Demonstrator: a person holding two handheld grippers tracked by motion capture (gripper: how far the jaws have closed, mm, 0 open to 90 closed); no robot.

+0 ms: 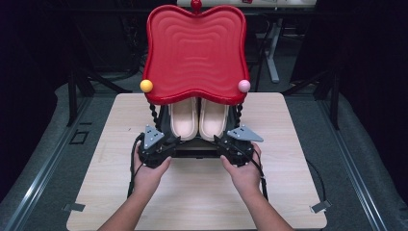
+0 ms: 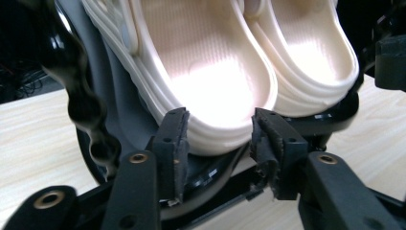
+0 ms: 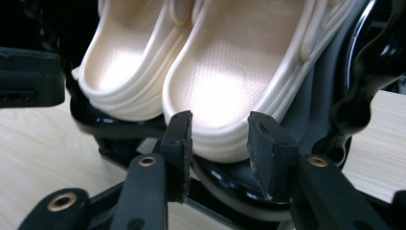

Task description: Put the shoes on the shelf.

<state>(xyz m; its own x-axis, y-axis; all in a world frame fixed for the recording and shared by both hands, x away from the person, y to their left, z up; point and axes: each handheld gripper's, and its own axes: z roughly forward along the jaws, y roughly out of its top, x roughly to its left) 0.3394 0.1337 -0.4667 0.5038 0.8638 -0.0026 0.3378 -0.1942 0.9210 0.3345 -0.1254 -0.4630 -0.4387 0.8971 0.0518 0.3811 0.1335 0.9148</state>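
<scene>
A person stands at the near edge of a light wooden table (image 1: 284, 192), a black two-jaw gripper in each hand. On the far half of the tabletop, midway between its left and right edges, stands a small black rack (image 1: 192, 150) with twisted black posts at its sides. A wavy red tray (image 1: 195, 53) forms its top, with a yellow ball (image 1: 146, 85) at the tray's near left corner, a pink ball (image 1: 244, 86) at its near right corner and a red ball (image 1: 196, 5) at the far edge.

Under the tray, a pair of cream slip-on shoes rests side by side on the rack's lower shelf, heels toward the person. The left shoe (image 1: 183, 118) and the right shoe (image 1: 214, 118) touch along their inner sides.

The left gripper (image 1: 161, 143) is at the rack's near left corner. In the left gripper view its jaws stand moderately apart, one on each side of the left shoe's heel (image 2: 225, 96), just beside the rim but not pressing it.

The right gripper (image 1: 230, 144) is at the rack's near right corner. In the right gripper view its jaws are likewise parted, framing the right shoe's heel (image 3: 225, 96) with nothing held between them.
</scene>
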